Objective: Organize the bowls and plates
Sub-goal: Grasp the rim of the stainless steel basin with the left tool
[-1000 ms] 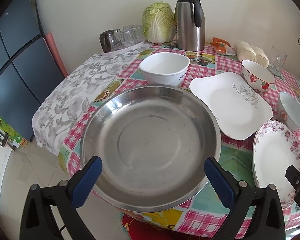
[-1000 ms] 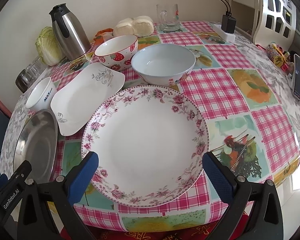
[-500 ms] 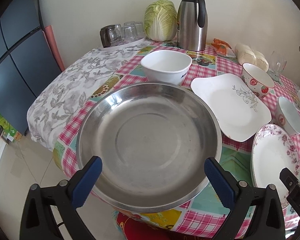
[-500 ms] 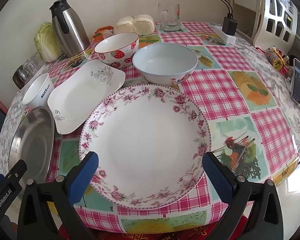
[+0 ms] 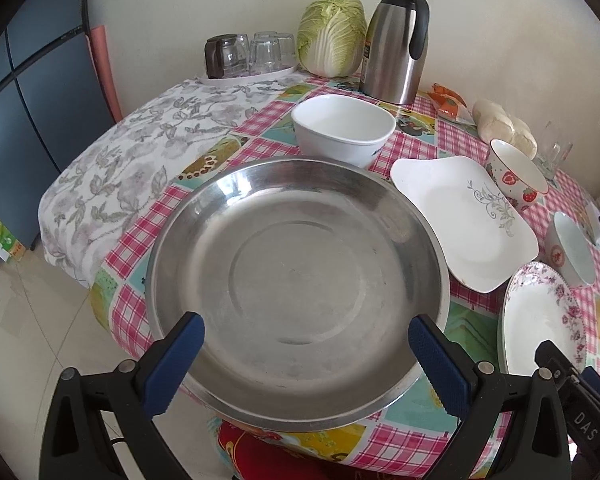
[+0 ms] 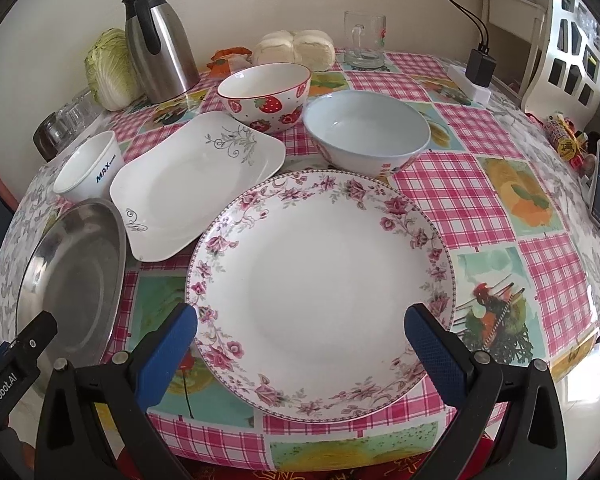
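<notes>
Change since earlier frames: in the left wrist view the steel plate fills slightly less of the frame and more floor shows at 9 o'clock; the dishes hold the same arrangement on the worktop.
Left hand-held gripper (image 5: 306, 354): jaws wide apart, blue pads level with the near rim of the steel plate (image 5: 296, 288), one at 7 o'clock and one at 5 o'clock of it; contact with the rim cannot be confirmed.
Right hand-held gripper (image 6: 300, 346): jaws wide apart, pads flanking the near edge of the floral plate (image 6: 320, 280) at 7 and 4 o'clock; nothing clamped.
Steel plate: at the worktop (image 6: 480, 200) edge, its near rim overhanging the edge.
Floral plate: flat on the checked cloth, at 3 o'clock of the steel plate, near but apart.
Square plate (image 6: 196, 184): between and behind the two round plates, its corner reaching the steel plate's rim.
White bowl (image 5: 342, 128): at 12 o'clock of the steel plate, just beside its far rim.
Strawberry bowl (image 6: 266, 96): at 11 o'clock of the floral plate, beside the square plate.
Pale blue bowl (image 6: 366, 132): at 12 o'clock of the floral plate, just beyond its rim.
Background: thermos jug (image 5: 398, 42) and cabbage (image 5: 332, 34) against the wall.
</notes>
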`<state>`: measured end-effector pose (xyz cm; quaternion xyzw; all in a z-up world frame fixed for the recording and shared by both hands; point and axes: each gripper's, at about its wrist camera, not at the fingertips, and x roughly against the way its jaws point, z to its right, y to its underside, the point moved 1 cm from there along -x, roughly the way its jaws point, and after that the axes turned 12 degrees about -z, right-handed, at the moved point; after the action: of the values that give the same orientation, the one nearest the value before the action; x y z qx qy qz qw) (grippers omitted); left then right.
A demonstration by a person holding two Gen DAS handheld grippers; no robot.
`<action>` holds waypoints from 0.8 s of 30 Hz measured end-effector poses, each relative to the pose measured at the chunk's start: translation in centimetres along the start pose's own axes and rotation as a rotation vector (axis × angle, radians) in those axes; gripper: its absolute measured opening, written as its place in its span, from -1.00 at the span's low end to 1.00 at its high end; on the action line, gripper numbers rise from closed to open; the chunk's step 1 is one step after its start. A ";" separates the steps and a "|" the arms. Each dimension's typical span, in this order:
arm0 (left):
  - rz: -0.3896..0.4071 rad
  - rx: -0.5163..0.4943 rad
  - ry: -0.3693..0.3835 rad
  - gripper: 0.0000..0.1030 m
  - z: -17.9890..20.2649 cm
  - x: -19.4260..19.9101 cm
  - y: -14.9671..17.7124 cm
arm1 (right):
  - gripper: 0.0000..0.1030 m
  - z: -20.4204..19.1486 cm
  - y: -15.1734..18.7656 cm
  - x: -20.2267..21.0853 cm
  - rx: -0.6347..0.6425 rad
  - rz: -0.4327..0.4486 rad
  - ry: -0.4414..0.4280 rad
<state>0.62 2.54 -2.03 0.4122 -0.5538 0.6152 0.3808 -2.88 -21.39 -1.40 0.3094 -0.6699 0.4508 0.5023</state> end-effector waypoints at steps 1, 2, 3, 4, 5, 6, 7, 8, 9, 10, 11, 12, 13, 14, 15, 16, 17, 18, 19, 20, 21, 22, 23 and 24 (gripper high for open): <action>-0.003 0.007 0.010 1.00 -0.3 -0.1 -0.2 | 1.00 -0.4 0.0 0.0 0.011 0.003 -0.007; -0.003 0.017 0.019 1.00 -0.8 -0.1 -0.3 | 1.00 -0.8 -0.1 0.1 0.022 0.010 -0.018; 0.002 0.027 0.024 1.00 -1.2 -0.1 -0.5 | 1.00 -1.2 -0.3 0.2 0.033 0.018 -0.033; 0.010 0.038 0.025 1.00 -1.7 0.0 -0.7 | 1.00 -1.7 -0.4 0.3 0.044 0.026 -0.050; 0.016 0.046 0.026 1.00 -2.2 0.0 -0.9 | 1.00 -2.3 -0.5 0.4 0.059 0.033 -0.070; 0.022 0.057 0.029 1.00 -2.8 0.0 -1.1 | 1.00 -2.9 -0.6 0.5 0.073 0.039 -0.086; 0.026 0.072 0.035 1.00 -3.6 -0.1 -1.3 | 1.00 -3.6 -0.7 0.6 0.089 0.044 -0.100; 0.026 0.088 0.042 1.00 -4.2 -0.2 -1.5 | 1.00 -4.2 -0.7 0.6 0.104 0.047 -0.114; 0.025 0.101 0.047 1.00 -4.9 -0.4 -1.7 | 1.00 -4.9 -0.8 0.5 0.120 0.048 -0.129; 0.023 0.119 0.051 1.00 -5.6 -0.6 -1.8 | 1.00 -5.5 -0.8 0.4 0.134 0.045 -0.145; 0.022 0.133 0.053 1.00 -6.3 -0.9 -1.9 | 1.00 -6.2 -0.8 0.2 0.148 0.040 -0.161; 0.020 0.145 0.053 1.00 -6.8 -1.0 -2.1 | 1.00 -6.7 -0.8 0.0 0.159 0.035 -0.173; 0.021 0.158 0.050 1.00 -7.4 -1.3 -2.2 | 1.00 -7.3 -0.8 -0.2 0.170 0.028 -0.183; 0.022 0.171 0.047 1.00 -8.1 -1.6 -2.3 | 1.00 -7.8 -0.8 -0.4 0.180 0.022 -0.192; 0.025 0.180 0.043 1.00 -8.6 -1.8 -2.4 | 1.00 -8.2 -0.8 -0.5 0.188 0.018 -0.200; 0.030 0.188 0.040 1.00 -9.2 -2.0 -2.6 | 1.00 -8.5 -0.8 -0.6 0.195 0.014 -0.209; 0.037 0.193 0.035 1.00 -9.7 -2.2 -2.7 | 1.00 -8.9 -0.8 -0.7 0.204 0.011 -0.218; 0.041 0.201 0.022 1.00 -10.1 -2.5 -2.9 | 1.00 -9.3 -0.8 -0.8 0.213 0.009 -0.225; 0.039 0.207 0.015 1.00 -10.5 -2.8 -3.0 | 1.00 -9.6 -0.7 -0.8 0.222 0.009 -0.230; 0.031 0.206 0.022 1.00 -10.7 -3.0 -3.1 | 1.00 -10.0 -0.7 -0.9 0.232 0.011 -0.230; 0.019 0.202 0.036 1.00 -11.0 -3.3 -3.2 | 1.00 -10.3 -0.7 -1.0 0.243 0.013 -0.226; 0.005 0.204 0.044 1.00 -11.2 -3.7 -3.2 | 1.00 -10.6 -0.6 -1.0 0.257 0.013 -0.221; -0.014 0.210 0.048 1.00 -11.5 -4.1 -3.4 | 1.00 -11.0 -0.5 -1.2 0.270 0.013 -0.217; -0.032 0.213 0.051 1.00 -11.6 -4.4 -3.4 | 1.00 -11.4 -0.4 -1.3 0.281 0.011 -0.216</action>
<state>4.44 14.41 -5.40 0.4430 -0.4688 0.6748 0.3586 2.34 -11.22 -1.52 0.4195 -0.6521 0.5067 0.3768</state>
